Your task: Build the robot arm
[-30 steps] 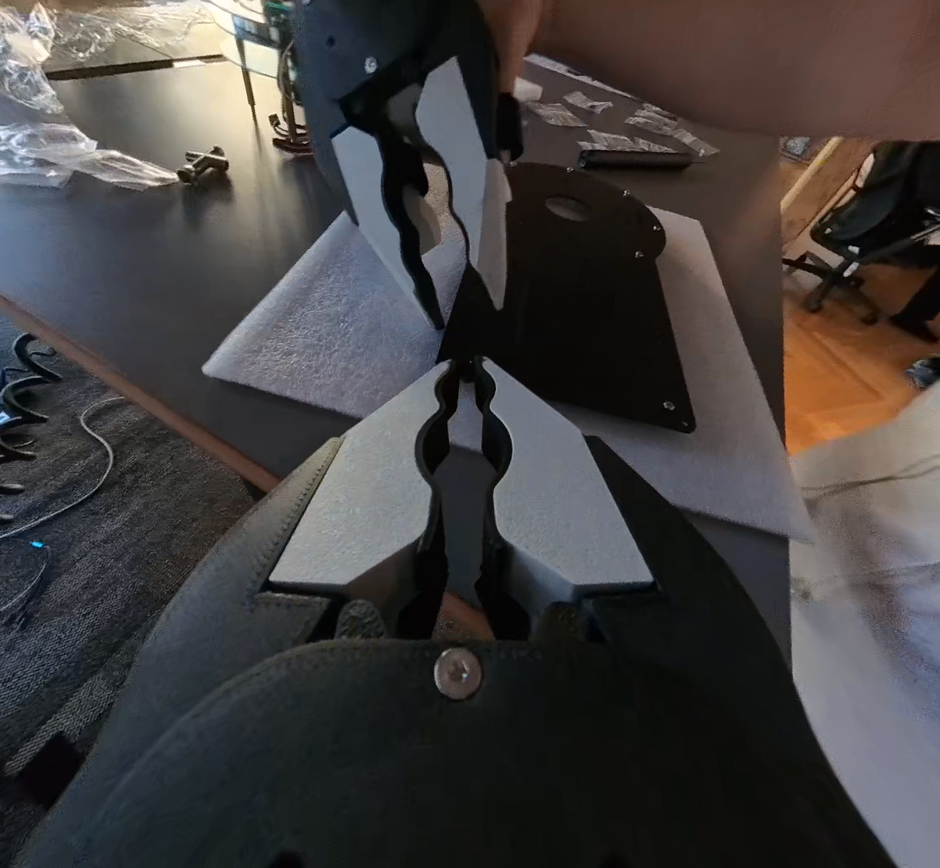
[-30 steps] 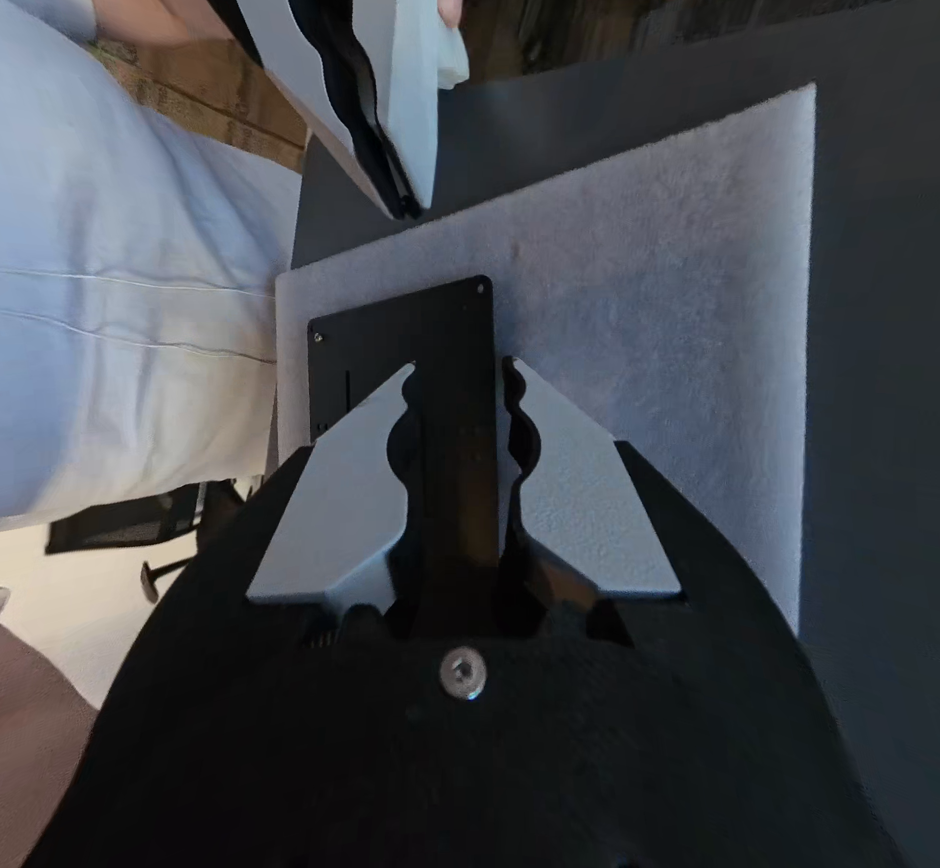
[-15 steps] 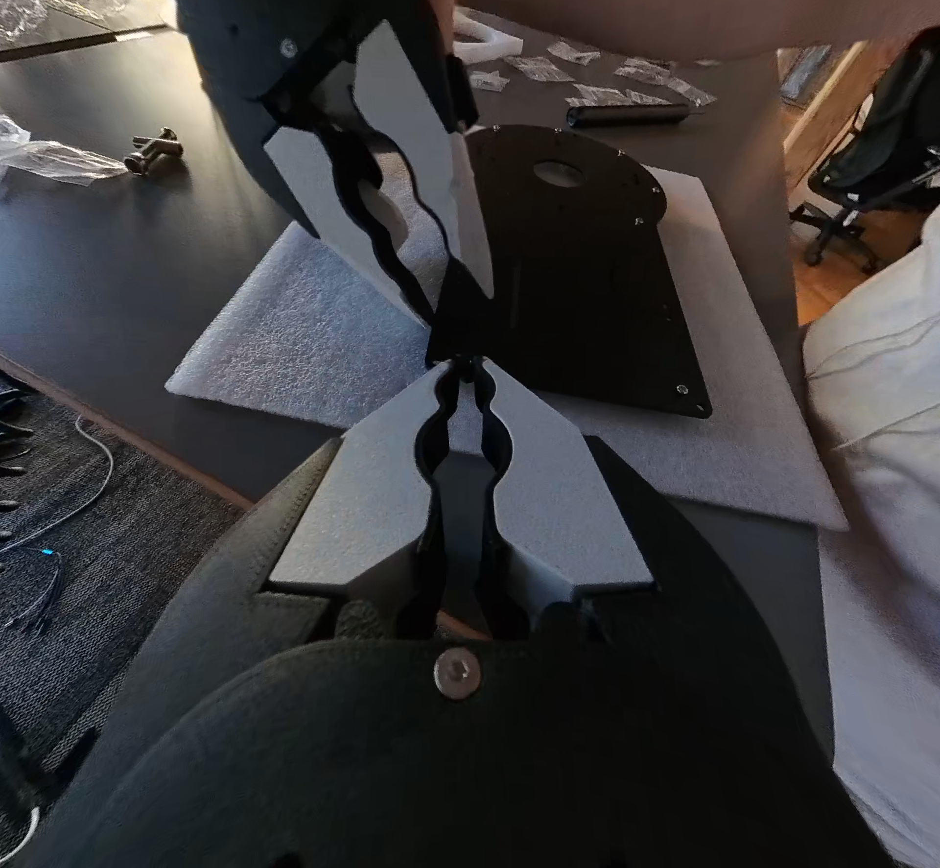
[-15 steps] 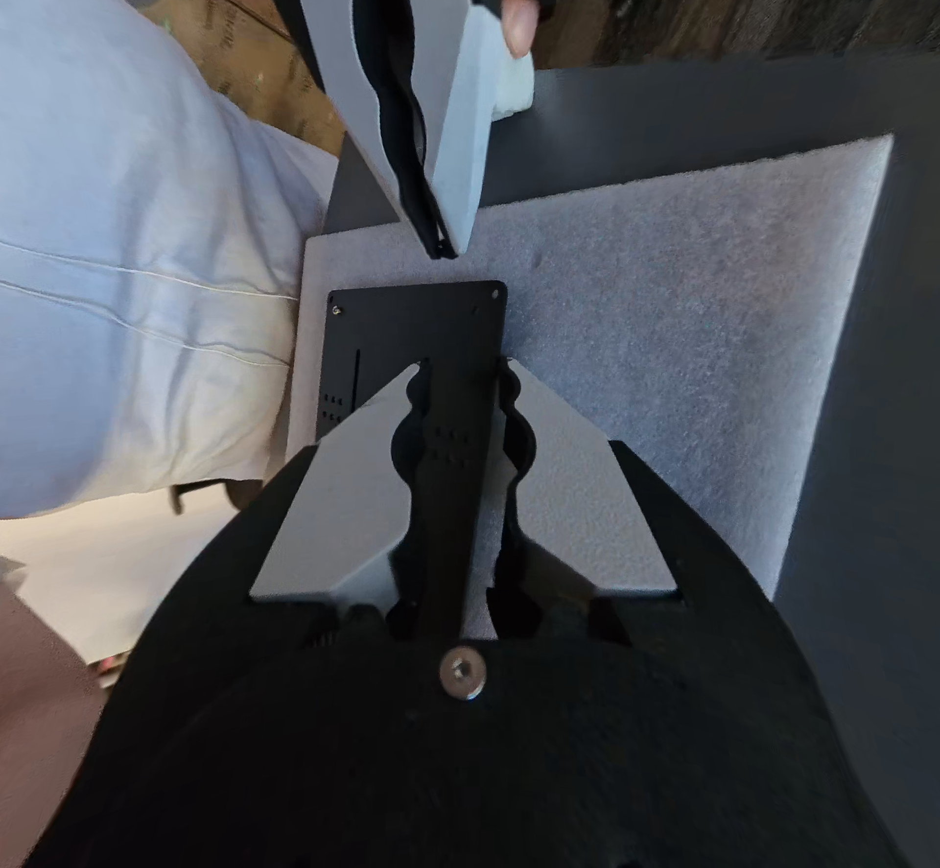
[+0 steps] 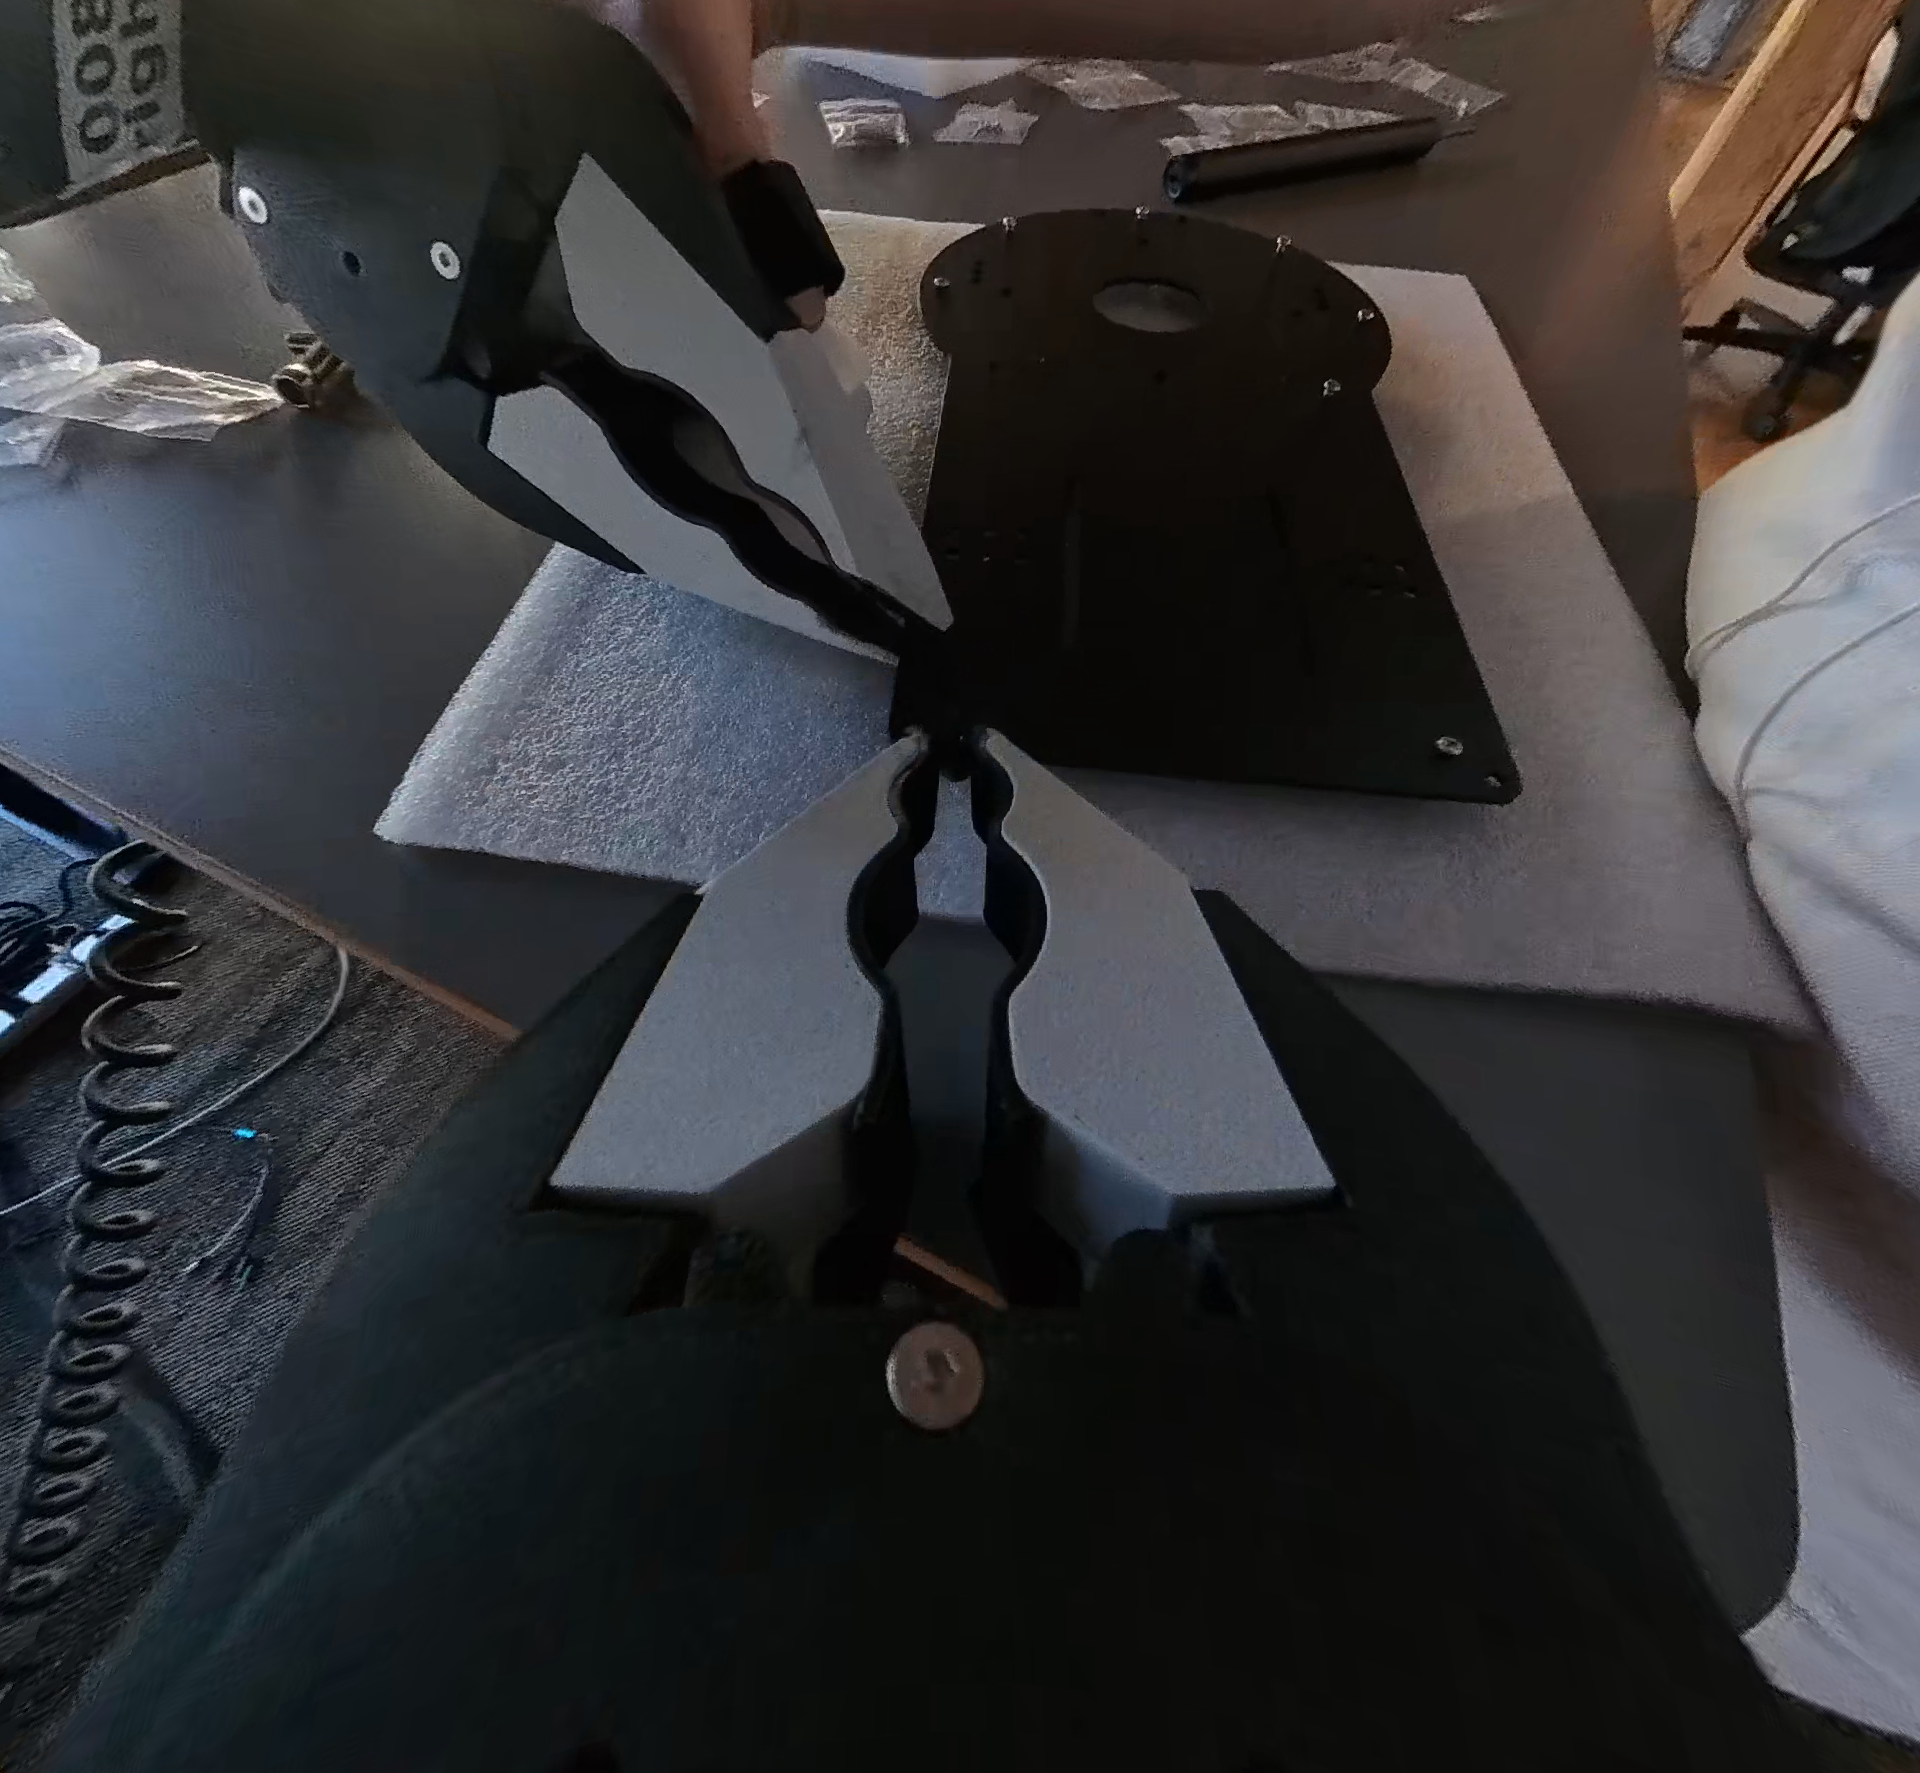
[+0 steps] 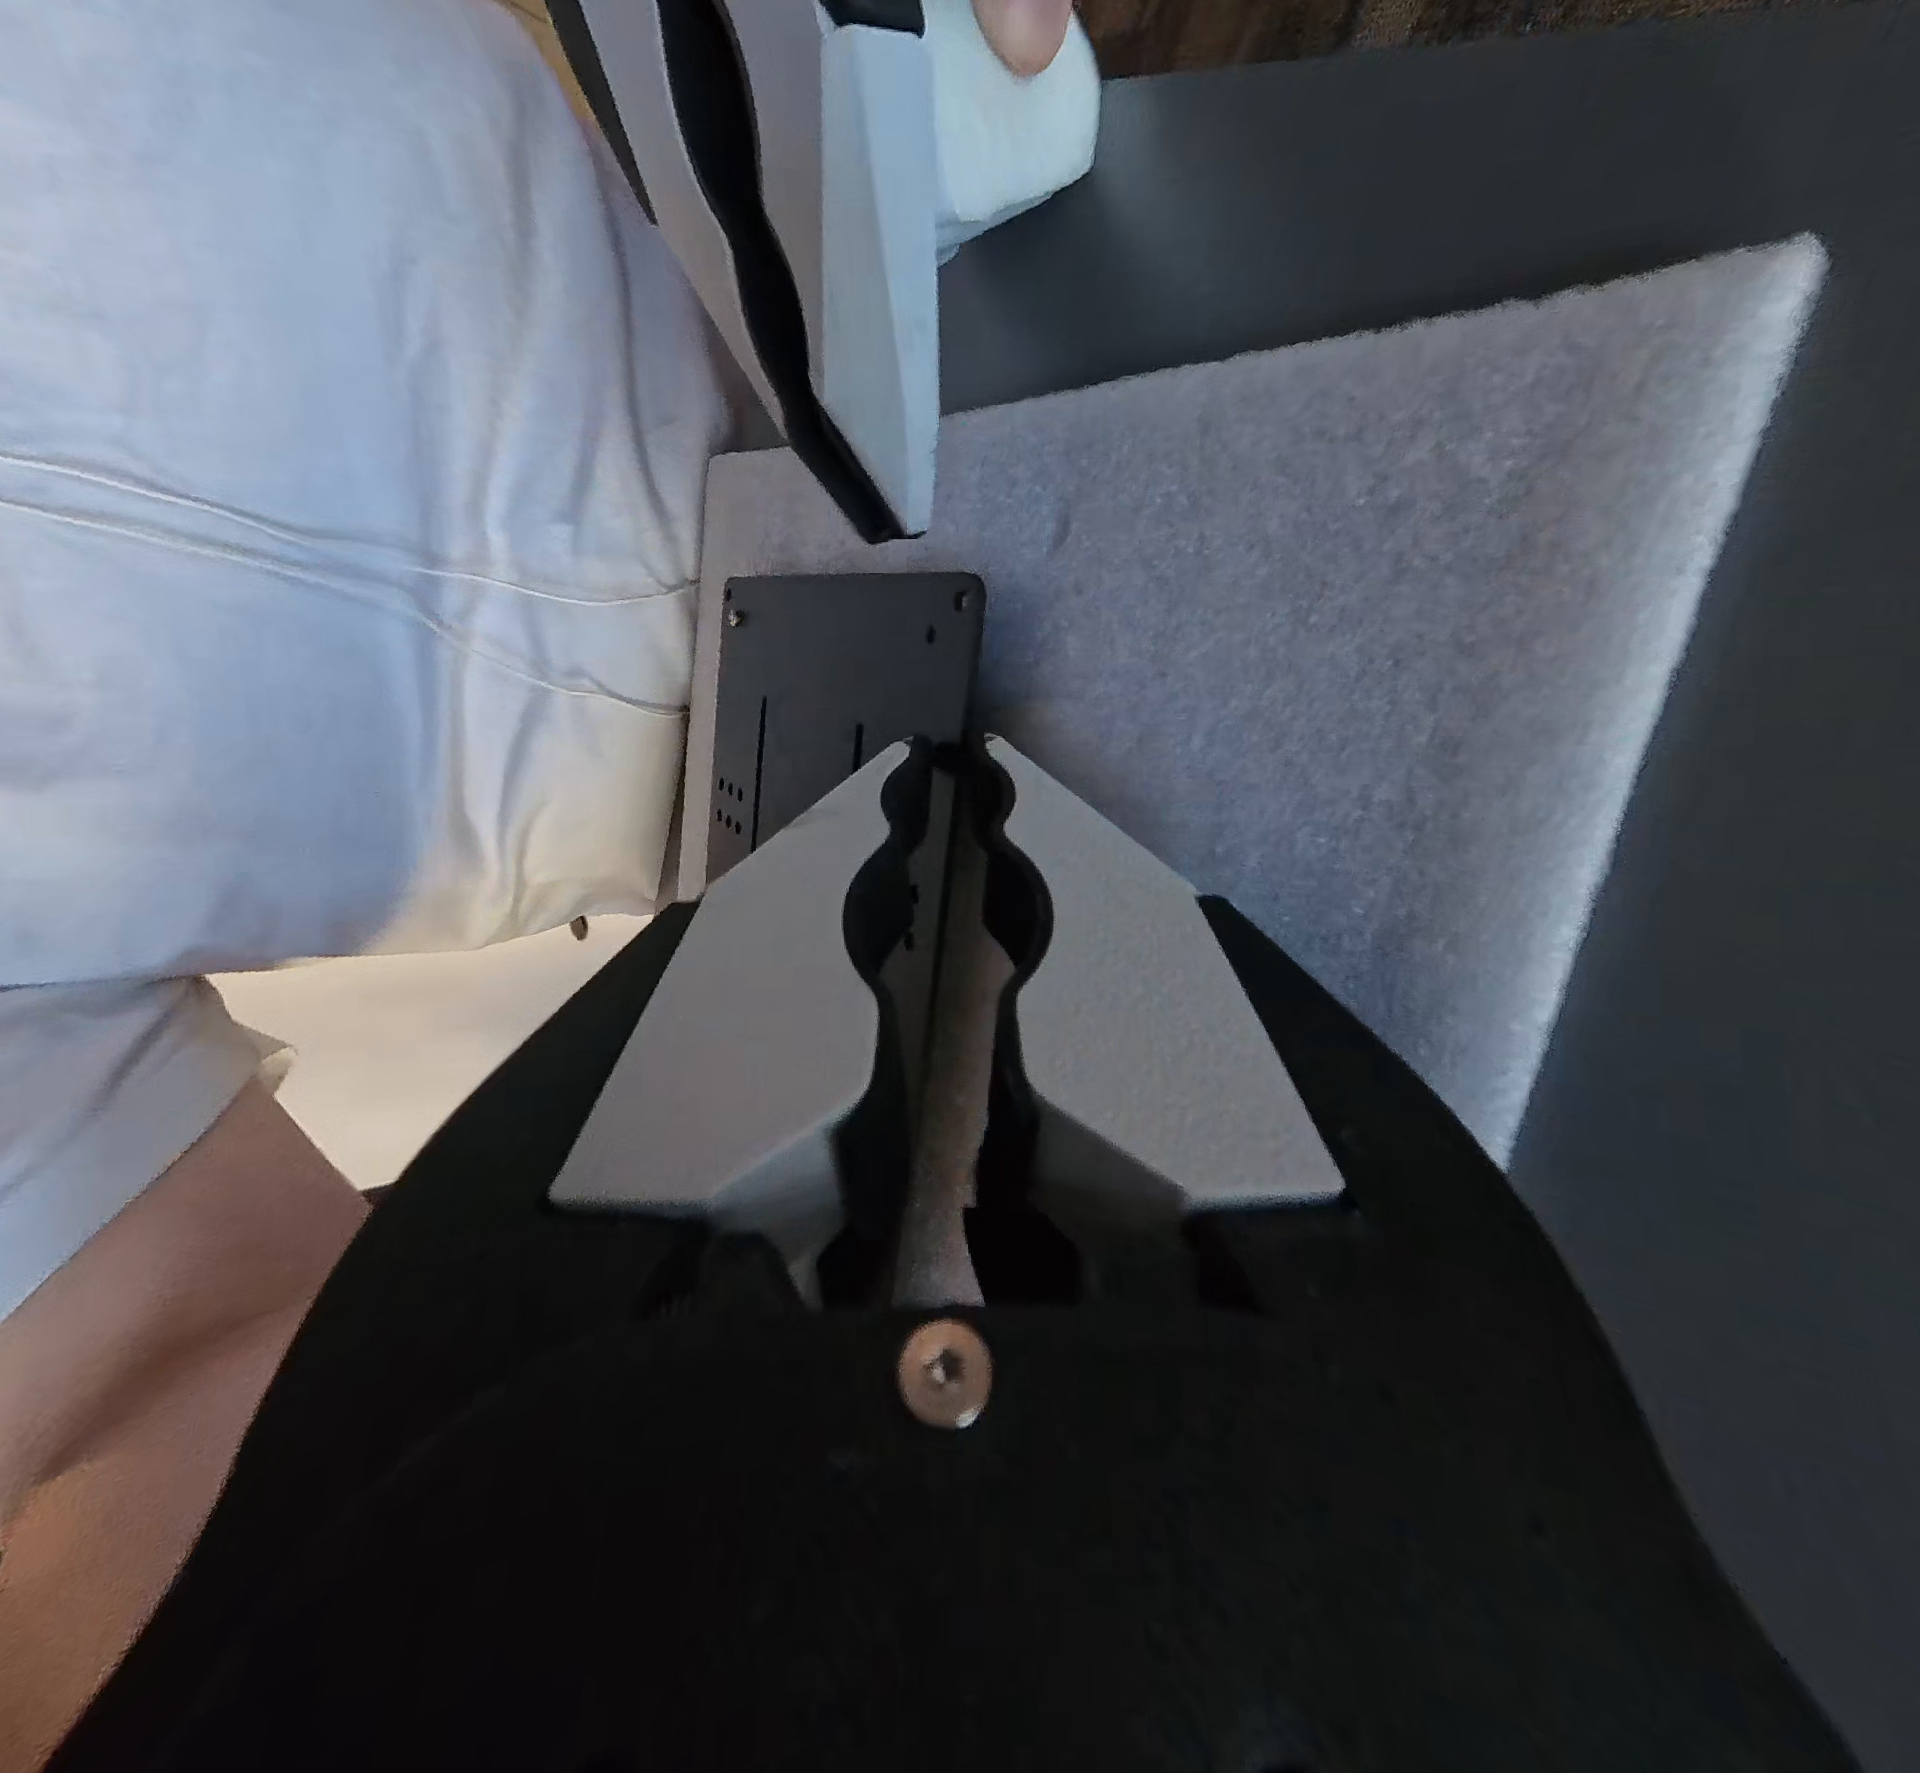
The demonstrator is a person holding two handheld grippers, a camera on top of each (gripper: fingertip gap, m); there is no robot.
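Black plate [image 5: 1174, 518] shows its round hole in left wrist view only.

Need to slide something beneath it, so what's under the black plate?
The black plate lies on a white foam sheet on the dark table. Anything directly beneath the plate is hidden.

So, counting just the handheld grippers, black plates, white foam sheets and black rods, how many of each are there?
Handheld two-finger grippers: 2 (left gripper, right gripper)
Flat black metal plate with a round hole: 1
White foam sheet: 1
Black cylindrical rod: 1
Total: 5
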